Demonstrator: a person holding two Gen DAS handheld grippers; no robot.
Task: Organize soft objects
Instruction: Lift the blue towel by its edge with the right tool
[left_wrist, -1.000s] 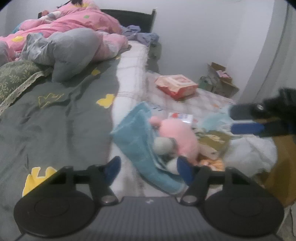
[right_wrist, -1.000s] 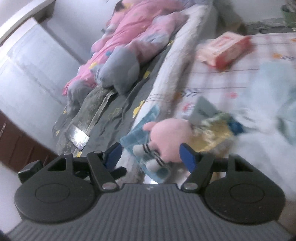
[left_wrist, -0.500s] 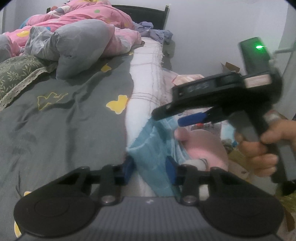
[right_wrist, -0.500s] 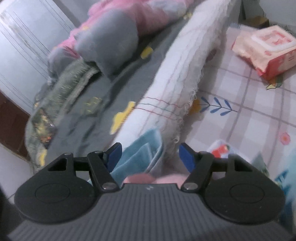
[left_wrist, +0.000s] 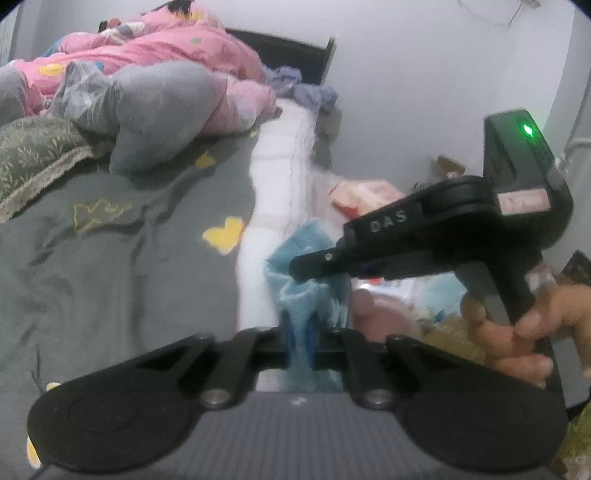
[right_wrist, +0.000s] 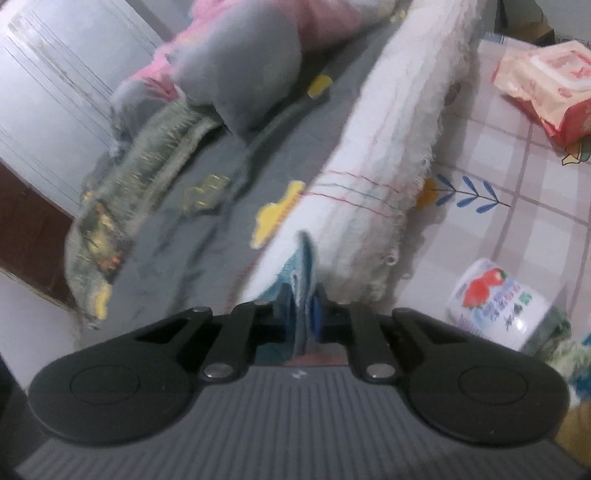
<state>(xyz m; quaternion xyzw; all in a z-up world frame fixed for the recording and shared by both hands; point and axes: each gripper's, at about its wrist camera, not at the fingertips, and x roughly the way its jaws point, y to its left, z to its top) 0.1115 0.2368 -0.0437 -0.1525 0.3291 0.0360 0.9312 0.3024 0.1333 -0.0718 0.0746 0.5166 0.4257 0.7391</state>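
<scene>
Grey pillow (left_wrist: 159, 110) and grey sheet (left_wrist: 110, 258) lie left; pink toy (left_wrist: 380, 314) right. My left gripper (left_wrist: 300, 339) and right gripper (right_wrist: 303, 314) are both clamped on the blue towel (left_wrist: 310, 266), its long axis running up the bed's (right_wrist: 388, 122) white edge.

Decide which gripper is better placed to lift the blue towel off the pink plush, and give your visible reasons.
Neither clearly: the left gripper and the right gripper are both shut on the blue towel. The left has a slight edge, pinching the nearer fold beside the pink plush.
</scene>
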